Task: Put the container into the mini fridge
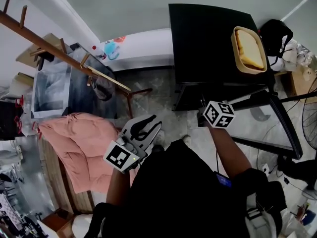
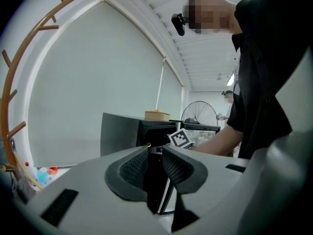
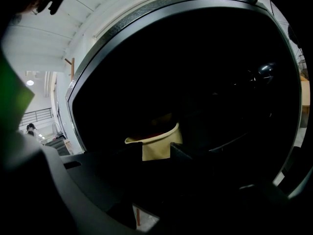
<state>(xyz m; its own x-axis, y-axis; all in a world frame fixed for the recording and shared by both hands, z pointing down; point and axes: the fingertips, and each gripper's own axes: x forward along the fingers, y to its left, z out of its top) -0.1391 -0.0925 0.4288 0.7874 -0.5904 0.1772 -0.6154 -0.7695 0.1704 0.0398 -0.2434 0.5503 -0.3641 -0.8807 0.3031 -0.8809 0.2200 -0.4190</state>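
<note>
Right tongs (image 3: 155, 152) are reaching into the dark mini fridge (image 1: 208, 38), spread, with a cream container (image 3: 159, 139) sitting just past their tips, not pinched as far as I can see. Keep that hand level and centred so neither tip clips the rim. Left tongs (image 2: 155, 153) hang narrowly parted, empty. Another tan container (image 1: 249, 49) sits on the fridge top.

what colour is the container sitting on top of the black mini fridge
Light tan container, yellowish on top; the head view shows it best.

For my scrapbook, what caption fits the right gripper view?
Right gripper faces a cream container inside the dark mini fridge.
</note>
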